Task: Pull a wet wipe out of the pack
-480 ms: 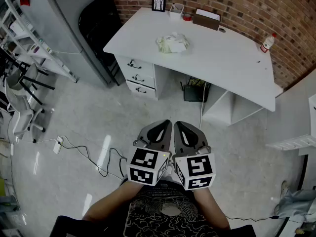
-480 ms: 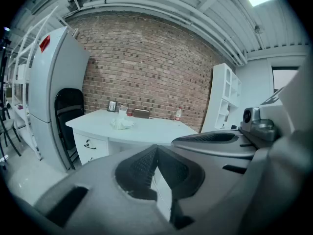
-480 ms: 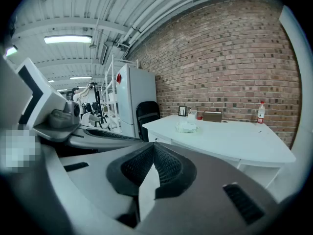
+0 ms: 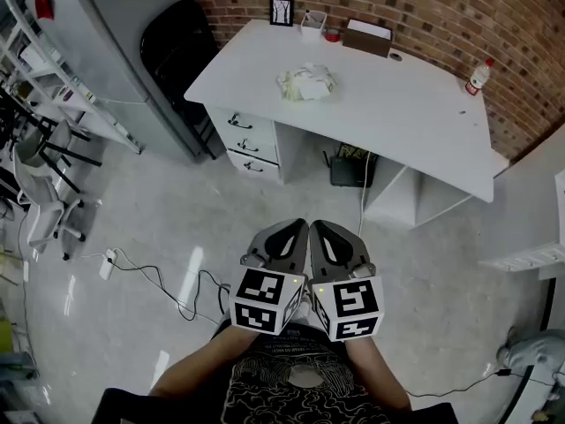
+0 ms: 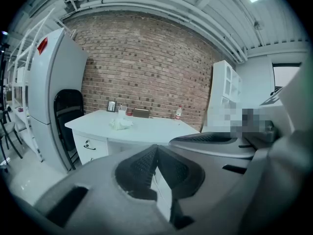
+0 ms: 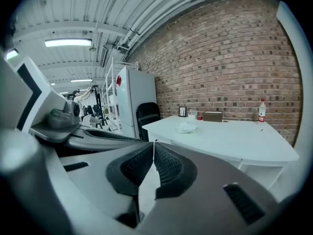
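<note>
The wet wipe pack [image 4: 306, 81] lies on the white desk [image 4: 397, 104], a pale crumpled bundle near its left half. It also shows small in the left gripper view [image 5: 120, 124] and in the right gripper view [image 6: 186, 128]. Both grippers are held side by side close to the person's body, well short of the desk and above the floor. My left gripper [image 4: 296, 225] is shut with nothing between its jaws. My right gripper [image 4: 321, 227] is shut and empty too. Their tips meet in the left gripper view [image 5: 156, 148] and the right gripper view [image 6: 154, 144].
A small picture frame [image 4: 282, 11], a white cup [image 4: 311, 21], a brown box [image 4: 367, 37] and a bottle [image 4: 478, 76] stand along the desk's back edge by the brick wall. A black chair [image 4: 177, 42] and grey fridge [image 4: 97, 34] stand left. Cables [image 4: 168, 281] lie on the floor.
The view has shifted slightly, and the desk appears a little nearer. Both grippers stay shut and side by side.
</note>
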